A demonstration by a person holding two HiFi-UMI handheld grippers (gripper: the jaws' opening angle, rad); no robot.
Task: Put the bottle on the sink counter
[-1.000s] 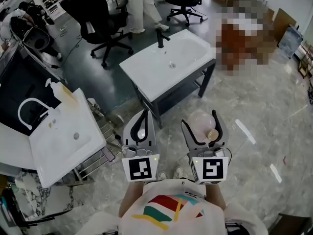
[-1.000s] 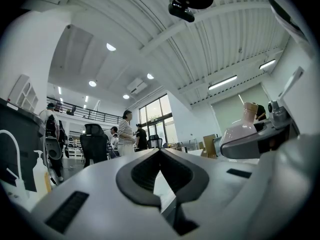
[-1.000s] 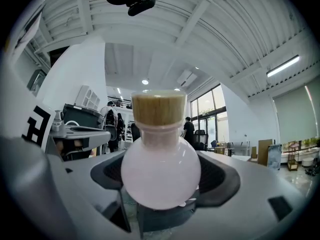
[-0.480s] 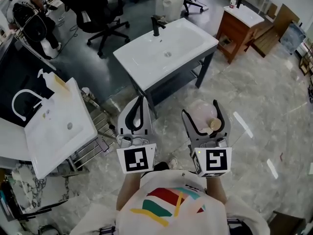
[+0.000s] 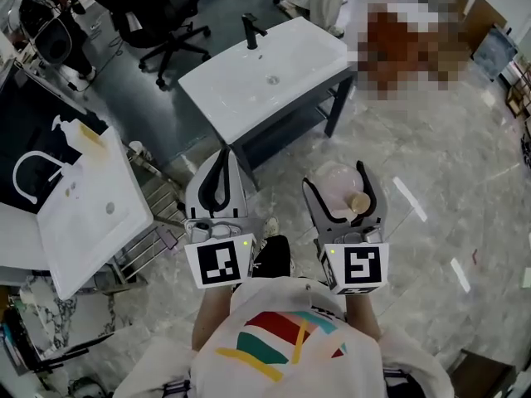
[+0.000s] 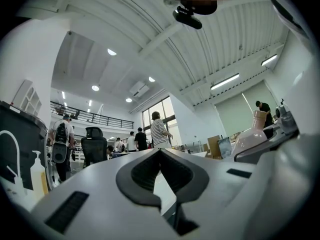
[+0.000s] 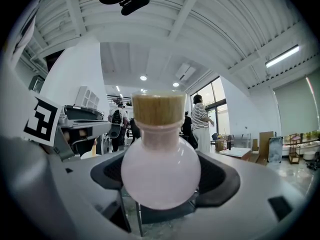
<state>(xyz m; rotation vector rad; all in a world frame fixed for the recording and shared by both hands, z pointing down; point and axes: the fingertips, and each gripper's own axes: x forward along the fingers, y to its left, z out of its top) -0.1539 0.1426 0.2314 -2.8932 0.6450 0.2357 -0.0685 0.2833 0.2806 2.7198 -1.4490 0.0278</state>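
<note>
My right gripper [image 5: 337,191] clamped the corked bottle [image 7: 160,171], left gripper [image 5: 221,157] closed empty; its round belly could've slipped short of the 11 o'clock sink counter [image 5: 311,50].

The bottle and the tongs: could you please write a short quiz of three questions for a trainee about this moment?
1. True or false: the left tongs are shut with nothing between them.
2. What colour is the bottle held in the right tongs? A green; B pale pink; C blue.
3. Fill in: the faucet on the sink counter ahead is ____.

Key: 1 true; 2 B; 3 black.
</note>
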